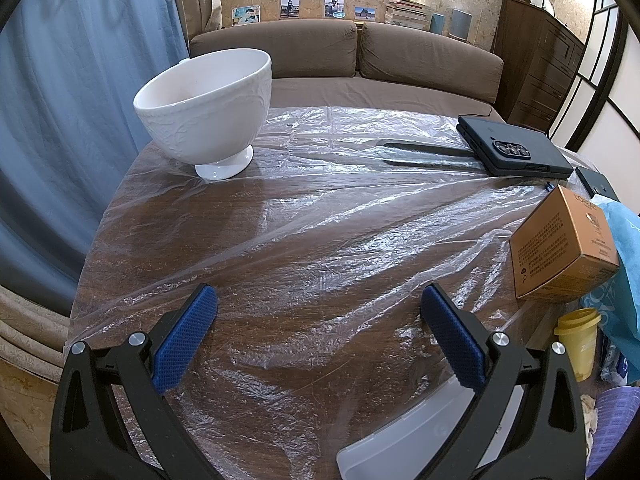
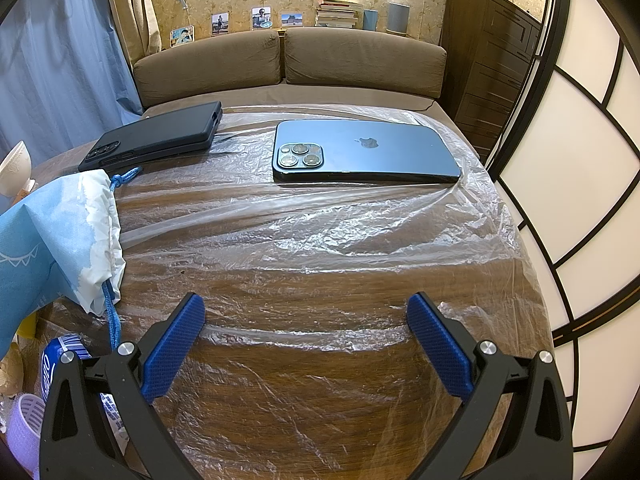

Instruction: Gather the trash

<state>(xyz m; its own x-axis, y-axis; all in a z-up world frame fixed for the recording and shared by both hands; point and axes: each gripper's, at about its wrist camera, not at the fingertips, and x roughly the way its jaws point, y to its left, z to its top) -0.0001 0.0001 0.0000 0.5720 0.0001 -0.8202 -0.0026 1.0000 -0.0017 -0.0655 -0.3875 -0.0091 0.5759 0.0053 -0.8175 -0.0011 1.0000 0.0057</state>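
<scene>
- Hovering low over the near edge of the wooden bench (image 1: 168, 216), the left gripper (image 1: 319, 304) has its two blue-padded fingers (image 1: 186, 340) spread wide, with nothing between them; the right gripper (image 2: 306, 314) is spread just as wide and is equally empty.
- One sheet of clear, crinkled plastic film (image 2: 320, 232) covers the whole bench top and is the only thing under both grippers.
- One white flat plastic piece (image 1: 404, 436) lies at the very near edge, partly hidden behind the left gripper's right finger.
- Off the bench edge between the two views sit one yellow lidded cup (image 1: 576, 340), one purple slotted basket (image 2: 28, 420) and one blue-and-white packet (image 2: 56, 364); whether these count as trash cannot be told.
- One brown cardboard box (image 1: 564, 248) stands tilted at the bench's edge, touching one light-blue drawstring bag (image 2: 52, 240) with a blue cord.
- One white footed bowl (image 1: 208, 108) stands upright at the far left, well apart from the rest.
- Two phones lie face down farther back: one in a black case (image 2: 160, 136), one bare blue phone (image 2: 360, 152) with three lenses, near each other but apart.
- One brown sofa (image 2: 288, 64) with two back cushions lies beyond the bench.
</scene>
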